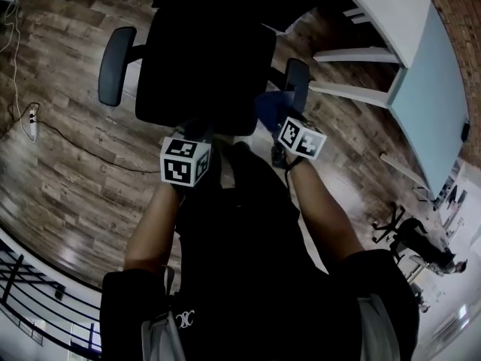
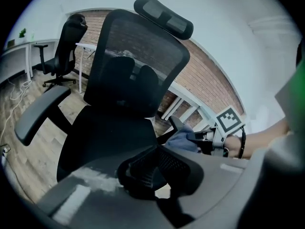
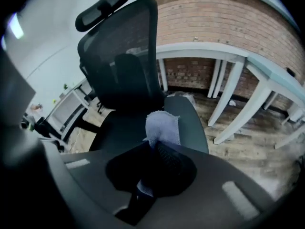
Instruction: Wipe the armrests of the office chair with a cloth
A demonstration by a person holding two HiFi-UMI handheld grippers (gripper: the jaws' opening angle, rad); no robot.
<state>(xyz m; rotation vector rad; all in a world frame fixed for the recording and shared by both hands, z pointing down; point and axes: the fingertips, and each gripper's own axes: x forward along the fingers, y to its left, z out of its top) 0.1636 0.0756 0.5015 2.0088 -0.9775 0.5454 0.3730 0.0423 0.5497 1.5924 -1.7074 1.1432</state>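
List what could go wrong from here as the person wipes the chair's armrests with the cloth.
1. The right gripper pinches only an edge of the cloth; dragging it along the armrest beside it could pull it free.
2. The left gripper holds nothing and is off the chair, so pressing may swivel it away.
3. A power strip and its cable lie on the floor past the other armrest; stepping round could snag them.
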